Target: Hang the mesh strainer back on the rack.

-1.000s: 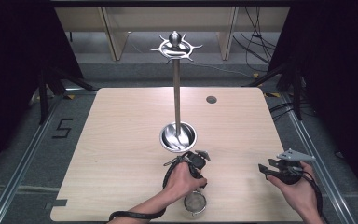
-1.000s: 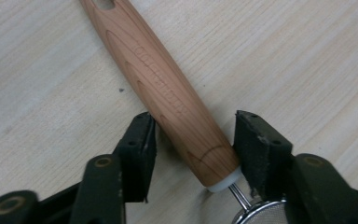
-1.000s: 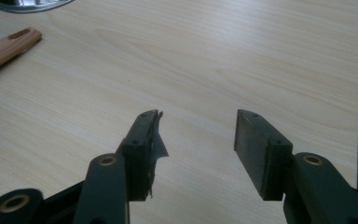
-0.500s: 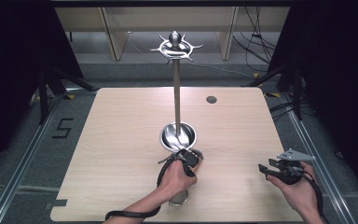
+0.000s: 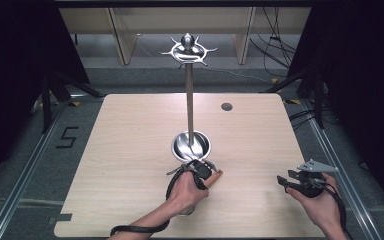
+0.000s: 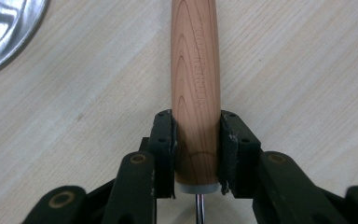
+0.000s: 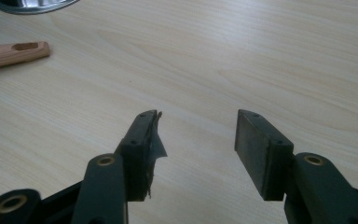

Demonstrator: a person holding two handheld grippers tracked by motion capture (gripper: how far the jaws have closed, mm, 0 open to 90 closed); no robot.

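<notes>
My left gripper (image 5: pixel 206 169) had just been closing, and in the left gripper view its fingers (image 6: pixel 164 140) pressed on both sides of the wooden handle (image 6: pixel 196 93) near the ferrule end, where a thin metal shank ran back between them. The handle lay flat on the desk (image 5: pixel 130 150), just in front of the steel base dish (image 5: pixel 191 145) of the tall hook stand (image 5: pixel 189 50). My left hand covered the tool's working end in the high view, so I could only guess it was a small strainer or ladle.

I judged the step to be the pick-up: grip taken, tool not yet lifted. The next move called for raising it level, then bringing the hole in the handle's tip (image 7: pixel 25 46) up to 1 of the stand's hooks.

My right gripper (image 7: pixel 198 140) waited well apart over bare desk, its fingers wide open and holding nothing.
</notes>
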